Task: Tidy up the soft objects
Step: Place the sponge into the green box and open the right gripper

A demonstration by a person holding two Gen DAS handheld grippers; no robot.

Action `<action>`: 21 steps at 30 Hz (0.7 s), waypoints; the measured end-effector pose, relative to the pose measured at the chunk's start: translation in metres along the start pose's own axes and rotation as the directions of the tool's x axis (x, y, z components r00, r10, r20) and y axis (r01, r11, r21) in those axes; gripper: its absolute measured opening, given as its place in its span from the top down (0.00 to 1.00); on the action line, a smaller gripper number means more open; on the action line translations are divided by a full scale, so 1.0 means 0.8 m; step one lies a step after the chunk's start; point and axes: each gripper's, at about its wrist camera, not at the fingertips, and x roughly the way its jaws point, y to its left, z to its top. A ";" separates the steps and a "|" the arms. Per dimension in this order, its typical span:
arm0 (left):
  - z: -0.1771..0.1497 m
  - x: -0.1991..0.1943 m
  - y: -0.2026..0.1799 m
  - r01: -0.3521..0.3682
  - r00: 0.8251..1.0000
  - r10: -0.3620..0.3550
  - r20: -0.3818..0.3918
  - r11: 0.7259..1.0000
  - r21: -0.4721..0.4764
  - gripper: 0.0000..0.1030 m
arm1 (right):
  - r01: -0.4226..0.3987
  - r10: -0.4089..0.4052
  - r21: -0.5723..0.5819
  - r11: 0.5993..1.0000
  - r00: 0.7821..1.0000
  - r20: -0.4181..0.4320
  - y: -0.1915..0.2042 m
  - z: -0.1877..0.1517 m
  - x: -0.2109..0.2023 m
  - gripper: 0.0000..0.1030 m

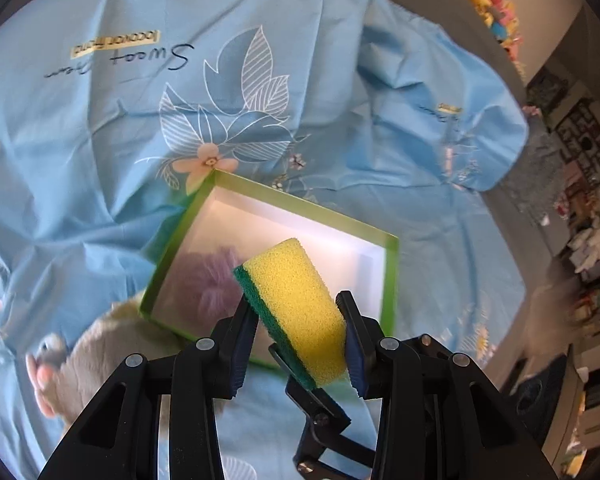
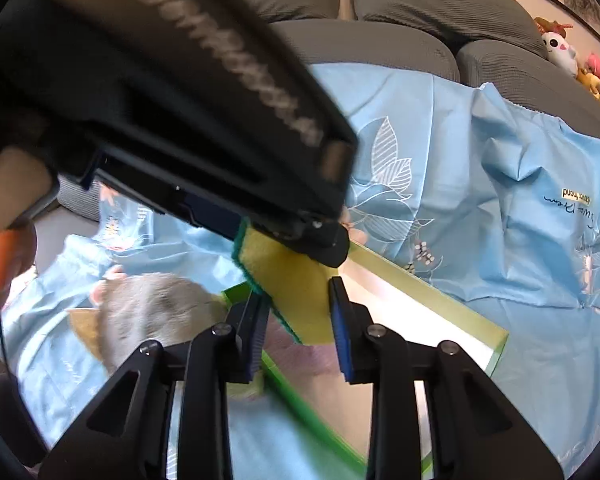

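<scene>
A yellow sponge [image 1: 296,292] with a green scouring side hangs above the green-rimmed white box [image 1: 392,280]. My left gripper [image 1: 300,320] is shut on it, one pad on the green side and one on the yellow. A finger of my right gripper [image 1: 324,408] reaches under the sponge's near end. In the right wrist view the sponge [image 2: 288,280] sits between the pads of my right gripper [image 2: 298,312], which touch both sides. The left gripper [image 2: 284,232] comes in from the upper left onto the sponge's far end. A purple fluffy item [image 1: 204,280] lies inside the box.
A grey and white plush toy [image 1: 92,356] [image 2: 156,304] lies beside the box's left rim [image 2: 420,284]. A wrinkled blue flowered sheet [image 1: 100,120] covers the surface. Grey sofa cushions [image 2: 420,0] and more plush toys [image 2: 560,48] sit behind. A person's hand [image 2: 4,256] shows at the left edge.
</scene>
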 end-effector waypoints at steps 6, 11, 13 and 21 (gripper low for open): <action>0.032 0.059 0.010 -0.005 0.999 0.003 -0.054 0.999 -0.042 0.60 | 0.018 -0.016 0.022 1.000 0.998 -0.066 -0.034 0.000 0.055 0.73; 0.036 0.103 0.021 -0.002 0.993 -0.007 -0.116 0.997 -0.075 0.60 | 0.016 -0.005 0.068 0.998 0.987 -0.162 -0.055 -0.014 0.092 0.72; 0.035 0.117 0.025 -0.002 0.991 -0.010 -0.136 0.997 -0.083 0.60 | 0.031 -0.014 0.080 0.996 0.980 -0.200 -0.057 -0.021 0.101 0.70; 0.029 0.133 0.033 -0.035 0.986 0.024 -0.164 0.997 -0.064 0.54 | 0.074 -0.025 0.134 0.988 0.940 -0.339 -0.059 -0.039 0.111 0.38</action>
